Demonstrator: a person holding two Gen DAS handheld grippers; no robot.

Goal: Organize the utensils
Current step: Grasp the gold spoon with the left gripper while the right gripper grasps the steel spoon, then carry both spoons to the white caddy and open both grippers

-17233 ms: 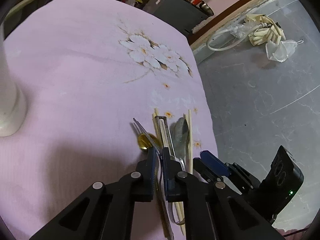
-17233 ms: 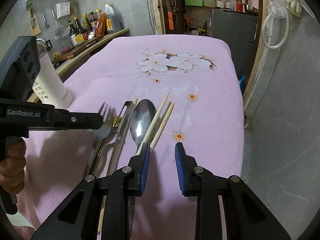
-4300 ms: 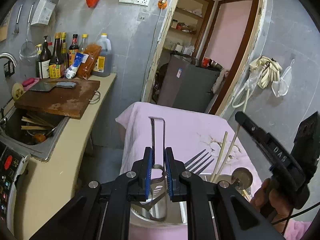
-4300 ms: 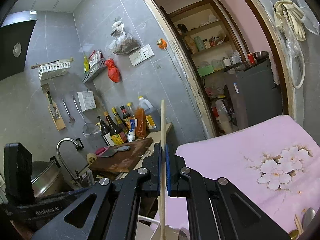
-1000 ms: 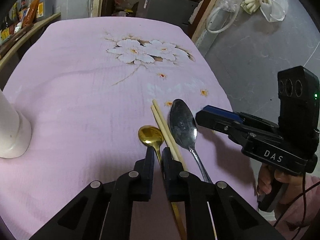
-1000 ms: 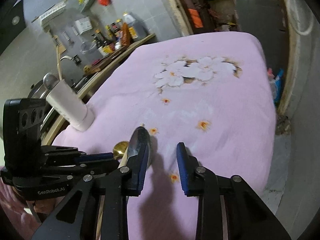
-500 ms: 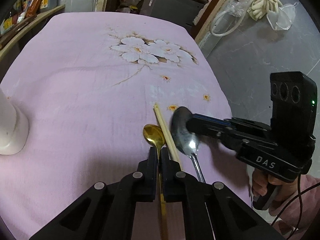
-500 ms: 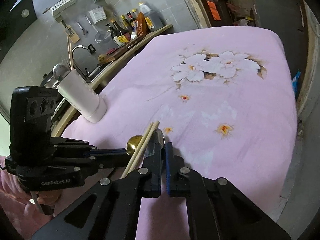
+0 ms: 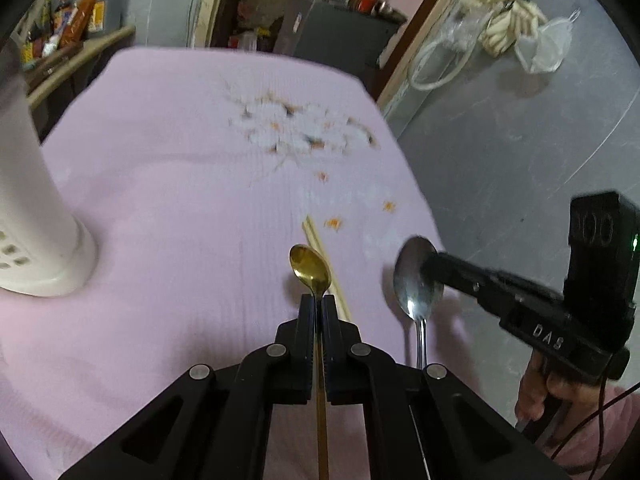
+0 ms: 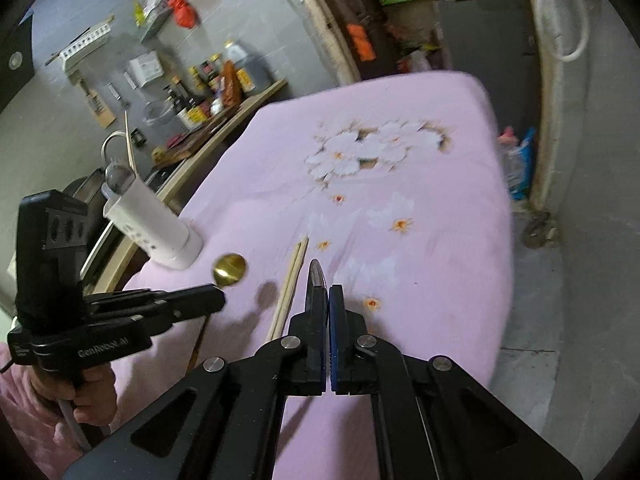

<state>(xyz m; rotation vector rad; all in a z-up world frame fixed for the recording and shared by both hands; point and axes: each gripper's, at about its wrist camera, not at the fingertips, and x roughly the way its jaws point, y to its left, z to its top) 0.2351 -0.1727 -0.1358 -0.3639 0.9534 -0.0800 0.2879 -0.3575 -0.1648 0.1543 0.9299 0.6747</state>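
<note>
My left gripper [image 9: 319,304] is shut on a gold spoon [image 9: 311,270] and holds it above the pink tablecloth; the spoon's bowl also shows in the right wrist view [image 10: 229,267]. My right gripper [image 10: 328,294] is shut on a silver spoon [image 9: 417,282], lifted off the cloth; its bowl tip pokes out ahead of the fingers [image 10: 315,274]. A pair of wooden chopsticks [image 9: 325,262] lies on the cloth between the two spoons, also in the right wrist view [image 10: 290,286]. A white utensil holder [image 9: 28,208] stands at the left, with utensils in it [image 10: 152,220].
The pink floral tablecloth [image 9: 180,168] covers the table; its right edge drops to the grey floor [image 9: 520,152]. A counter with bottles [image 10: 216,88] and a sink lies beyond the holder. A dark cabinet [image 9: 340,36] stands behind the table.
Both grippers have lifted their spoons off the cloth. The silver spoon has moved right, away from the chopsticks. The chopsticks stay on the cloth.
</note>
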